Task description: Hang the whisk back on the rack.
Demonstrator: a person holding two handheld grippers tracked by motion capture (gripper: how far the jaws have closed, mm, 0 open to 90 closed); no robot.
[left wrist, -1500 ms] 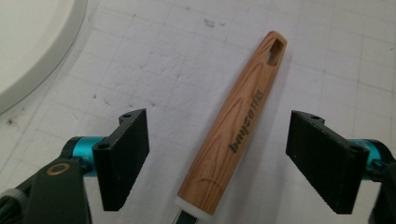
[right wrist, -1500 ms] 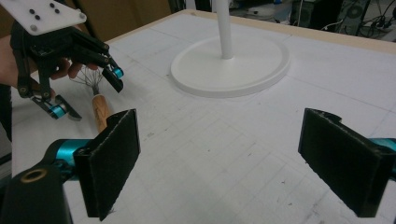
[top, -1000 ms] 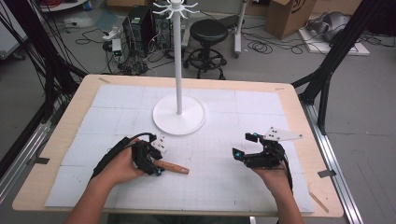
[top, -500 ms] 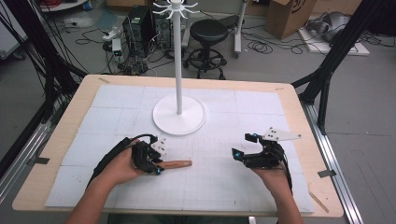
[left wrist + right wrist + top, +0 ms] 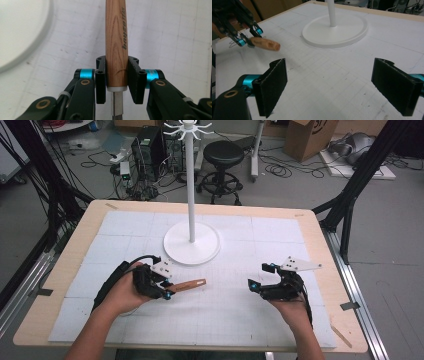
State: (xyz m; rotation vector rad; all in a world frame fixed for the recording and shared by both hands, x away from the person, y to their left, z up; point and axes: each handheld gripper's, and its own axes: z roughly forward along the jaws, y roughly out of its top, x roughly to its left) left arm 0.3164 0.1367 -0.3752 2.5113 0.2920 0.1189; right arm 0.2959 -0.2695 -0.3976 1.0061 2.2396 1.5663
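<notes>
My left gripper (image 5: 169,289) is shut on a wooden handle (image 5: 190,284) that sticks out to the right, just above the white mat. In the left gripper view the jaws clamp the handle (image 5: 116,37) near its white collar, and a grey metal shank (image 5: 116,105) runs back between them. My right gripper (image 5: 258,276) stands open at the right of the mat, pointing left toward the handle. Its pads (image 5: 274,85) are wide apart with nothing between them, and farther off the left gripper (image 5: 249,37) holds the handle (image 5: 265,44).
A white stand with a round base (image 5: 191,245) and a tall pole (image 5: 190,185) with hooks on top stands at the middle back of the mat. The wooden table edge (image 5: 60,270) frames the mat. A stool and cables lie beyond the table.
The left gripper has raised the wooden handle a little and carried it slightly away from the person. The right gripper has stayed put.
</notes>
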